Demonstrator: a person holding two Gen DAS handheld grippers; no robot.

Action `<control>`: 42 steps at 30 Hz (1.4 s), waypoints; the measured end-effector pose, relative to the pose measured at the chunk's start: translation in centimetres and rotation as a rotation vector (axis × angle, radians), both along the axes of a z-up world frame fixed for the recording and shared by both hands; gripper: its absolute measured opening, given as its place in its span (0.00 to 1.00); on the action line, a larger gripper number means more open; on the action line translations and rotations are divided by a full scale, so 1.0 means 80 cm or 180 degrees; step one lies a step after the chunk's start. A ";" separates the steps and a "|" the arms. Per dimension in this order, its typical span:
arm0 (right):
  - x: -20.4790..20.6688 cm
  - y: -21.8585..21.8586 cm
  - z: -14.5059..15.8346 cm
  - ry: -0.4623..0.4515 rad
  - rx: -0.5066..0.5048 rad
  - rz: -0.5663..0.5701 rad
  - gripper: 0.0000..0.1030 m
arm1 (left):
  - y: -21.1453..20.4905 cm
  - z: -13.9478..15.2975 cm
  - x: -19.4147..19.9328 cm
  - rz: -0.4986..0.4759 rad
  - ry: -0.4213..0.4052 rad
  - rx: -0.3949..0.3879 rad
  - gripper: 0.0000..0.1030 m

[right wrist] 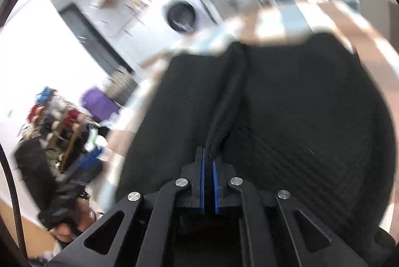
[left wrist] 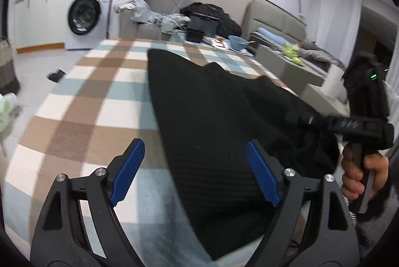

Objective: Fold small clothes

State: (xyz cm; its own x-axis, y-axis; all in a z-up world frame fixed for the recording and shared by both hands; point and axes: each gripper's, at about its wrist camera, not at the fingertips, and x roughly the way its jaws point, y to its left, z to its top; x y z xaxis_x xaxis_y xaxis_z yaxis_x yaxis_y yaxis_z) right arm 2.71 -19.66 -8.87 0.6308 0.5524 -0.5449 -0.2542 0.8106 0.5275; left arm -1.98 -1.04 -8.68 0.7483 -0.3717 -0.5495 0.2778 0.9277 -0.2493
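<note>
Between the right gripper's [right wrist: 209, 167] pressed-together fingers sits a pinched fold of black garment [right wrist: 286, 105]; the left gripper's [left wrist: 194, 172] fingers spread wide above its edge.

The garment [left wrist: 214, 122] lay on the checked cloth [left wrist: 82, 102], toward its right side. The left gripper [left wrist: 194, 169] hung above the cloth's near edge, 1 finger over the cloth and 1 over the garment. The right gripper [right wrist: 208, 182] pinched a fold at the garment's right edge. Behind the cloth stood a sofa [left wrist: 147, 25] with a bowl [left wrist: 236, 42] before it, and a washing machine [left wrist: 87, 15] stood to the far left.
</note>
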 end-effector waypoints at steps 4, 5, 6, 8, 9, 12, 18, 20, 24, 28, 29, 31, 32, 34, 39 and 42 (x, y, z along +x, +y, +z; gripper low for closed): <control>-0.028 -0.016 0.026 -0.0145 0.0250 -0.0136 0.04 | -0.013 -0.003 -0.009 -0.0185 -0.0020 -0.0018 0.80; -0.028 -0.023 0.019 -0.0027 0.0281 -0.0188 0.04 | -0.017 -0.002 -0.012 -0.0208 -0.0035 0.0007 0.80; -0.028 -0.025 0.011 0.0057 0.0211 -0.0246 0.04 | -0.022 -0.003 -0.015 -0.0247 -0.0032 0.0036 0.80; -0.023 -0.029 -0.017 0.0317 -0.0097 -0.0360 0.04 | -0.027 -0.005 -0.020 -0.0245 -0.0012 0.0058 0.80; -0.021 -0.028 -0.031 0.0476 -0.0207 -0.0338 0.04 | -0.027 -0.007 -0.021 -0.0231 -0.0001 0.0049 0.80; -0.025 -0.022 -0.039 0.0465 -0.0526 -0.0271 0.05 | -0.028 -0.013 -0.018 -0.0242 0.0100 -0.0003 0.80; -0.020 -0.024 0.006 0.0141 -0.0701 -0.0260 0.28 | -0.028 -0.028 -0.006 -0.0250 0.0391 -0.0013 0.80; -0.001 -0.021 0.012 0.0173 -0.0573 -0.0122 0.39 | -0.025 -0.032 -0.003 -0.0247 0.0477 -0.0074 0.80; 0.061 -0.009 0.000 0.0451 -0.0329 0.0030 0.40 | -0.021 -0.034 -0.003 -0.0230 0.0452 -0.0085 0.80; 0.120 0.000 -0.030 0.0811 -0.0058 0.0044 0.40 | -0.020 -0.037 -0.001 -0.0217 0.0461 -0.0102 0.80; 0.133 -0.002 -0.038 0.0955 0.0116 0.0044 0.39 | -0.020 -0.039 0.000 -0.0215 0.0472 -0.0104 0.80; 0.150 -0.003 -0.042 0.1066 0.0264 -0.0003 0.29 | -0.020 -0.043 0.004 -0.0217 0.0496 -0.0071 0.80; 0.154 0.000 -0.041 0.1068 0.0215 -0.0033 0.24 | -0.020 -0.043 0.005 -0.0209 0.0495 -0.0066 0.80; 0.156 0.011 -0.030 0.0938 0.0132 0.0038 0.06 | -0.016 -0.043 0.006 -0.0174 0.0473 -0.0075 0.80; 0.130 0.026 0.047 0.0015 -0.0321 0.0077 0.05 | -0.009 -0.041 0.010 -0.0130 0.0456 -0.0161 0.80; 0.161 0.035 0.034 0.0319 -0.0815 -0.0084 0.06 | -0.009 -0.045 0.015 -0.0147 0.0535 -0.0191 0.80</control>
State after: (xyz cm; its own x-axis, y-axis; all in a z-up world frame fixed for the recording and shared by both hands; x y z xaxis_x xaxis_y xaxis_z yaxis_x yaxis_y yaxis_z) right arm 15.61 -16.83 -6.18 0.5791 0.3728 -0.7251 -0.1881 0.9264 0.3261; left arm -0.77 -1.73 -12.31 0.6292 -0.4394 -0.6410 0.2695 0.8970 -0.3504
